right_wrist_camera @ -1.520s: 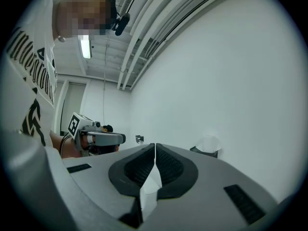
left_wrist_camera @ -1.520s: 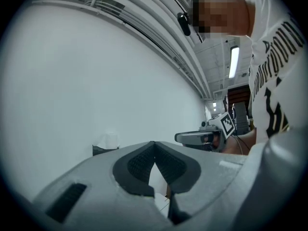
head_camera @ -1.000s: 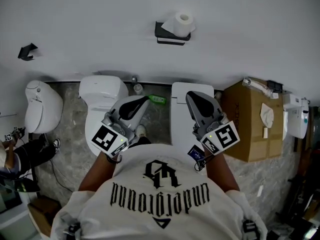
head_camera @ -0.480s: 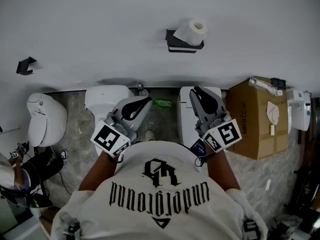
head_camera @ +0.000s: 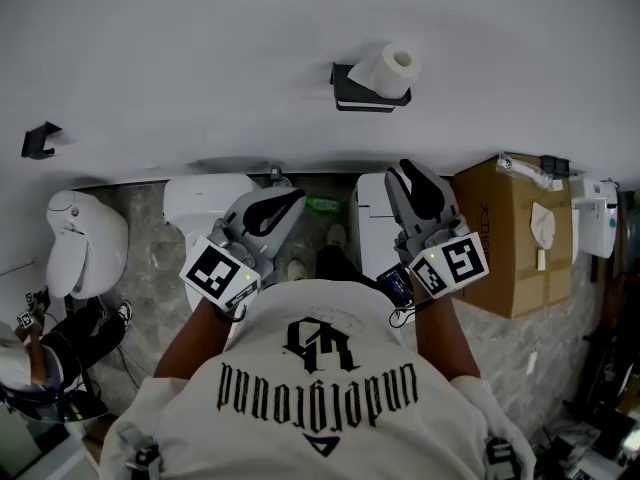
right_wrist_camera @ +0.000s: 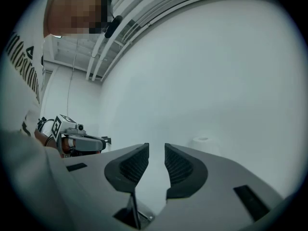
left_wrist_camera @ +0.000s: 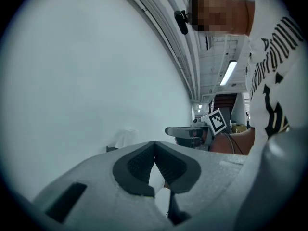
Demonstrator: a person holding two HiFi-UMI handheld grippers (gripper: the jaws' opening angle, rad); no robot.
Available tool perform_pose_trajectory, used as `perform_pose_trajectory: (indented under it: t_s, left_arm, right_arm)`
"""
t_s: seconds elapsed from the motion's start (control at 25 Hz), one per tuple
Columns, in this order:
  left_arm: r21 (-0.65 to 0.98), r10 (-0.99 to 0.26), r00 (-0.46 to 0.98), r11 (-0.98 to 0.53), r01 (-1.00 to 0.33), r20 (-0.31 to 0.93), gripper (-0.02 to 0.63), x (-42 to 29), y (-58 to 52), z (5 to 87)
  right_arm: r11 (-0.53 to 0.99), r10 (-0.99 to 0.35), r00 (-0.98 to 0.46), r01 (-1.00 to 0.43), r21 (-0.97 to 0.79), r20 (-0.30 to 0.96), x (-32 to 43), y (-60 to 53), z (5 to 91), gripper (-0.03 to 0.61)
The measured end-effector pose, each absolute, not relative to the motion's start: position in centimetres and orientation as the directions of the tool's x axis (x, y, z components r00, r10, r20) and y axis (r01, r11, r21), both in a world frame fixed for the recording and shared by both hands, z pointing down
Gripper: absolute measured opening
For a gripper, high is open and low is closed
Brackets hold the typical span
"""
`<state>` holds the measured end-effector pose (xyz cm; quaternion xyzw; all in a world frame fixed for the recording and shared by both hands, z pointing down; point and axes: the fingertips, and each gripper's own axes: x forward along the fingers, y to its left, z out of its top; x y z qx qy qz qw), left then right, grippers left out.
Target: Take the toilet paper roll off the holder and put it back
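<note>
A white toilet paper roll (head_camera: 387, 66) sits on a black wall holder (head_camera: 366, 96) high on the white wall; it also shows faintly as the roll (left_wrist_camera: 126, 137) and the roll (right_wrist_camera: 203, 144). My left gripper (head_camera: 283, 202) is held in front of the person's chest, far below the roll, its jaws shut with nothing between them. My right gripper (head_camera: 408, 185) is held beside it, below and slightly right of the holder. Its jaws are opening, a narrow gap shows between the pads (right_wrist_camera: 178, 166), and nothing is between them.
Two white toilets (head_camera: 203, 200) (head_camera: 372, 218) stand below the wall, a third toilet (head_camera: 85, 240) at left. A cardboard box (head_camera: 510, 238) stands at right. A small black bracket (head_camera: 38, 139) sits on the wall at left. A green bottle (head_camera: 320, 204) lies between the toilets.
The view has shifted, so the roll and holder now sit further right and lower in the frame. Both grippers have risen slightly toward the wall. The right gripper's jaws have parted a little.
</note>
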<state>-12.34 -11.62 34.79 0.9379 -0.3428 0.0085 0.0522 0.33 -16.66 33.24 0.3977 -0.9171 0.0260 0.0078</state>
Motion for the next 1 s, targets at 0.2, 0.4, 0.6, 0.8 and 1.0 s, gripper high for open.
perform_pose_trajectory:
  t_s: [0.2,0.4,0.6,0.8,1.0]
  left_arm:
    - [0.096,-0.66,0.749,-0.743,-0.663,0.065,0.012,-11.5,-14.9,34.9]
    - [0.088,-0.665,0.743,-0.738,-0.669,0.074,0.012,-10.0,-18.2,35.3]
    - [0.092,-0.671,0.735,-0.729,-0.678,0.097,0.012,-8.9,-20.8,35.8]
    - [0.104,-0.689,0.715,-0.708,-0.699,0.117,0.012,-8.8,-23.2,36.7]
    - [0.126,-0.709,0.691,-0.68,-0.723,0.139,0.012,-8.9,-25.4,37.8]
  right_arm:
    - [0.682,-0.727,-0.685,-0.729,-0.058,0.052,1.6,-20.8,33.9,0.13]
    - [0.686,-0.722,-0.688,-0.725,-0.059,0.073,2.7,-25.2,34.3,0.21]
    - [0.692,-0.711,-0.695,-0.718,-0.072,0.108,3.6,-29.1,35.3,0.267]
    - [0.695,-0.698,-0.7,-0.713,-0.09,0.152,3.8,-32.7,37.1,0.299]
    - [0.681,-0.707,-0.686,-0.726,-0.094,0.171,4.3,-36.0,38.0,0.314]
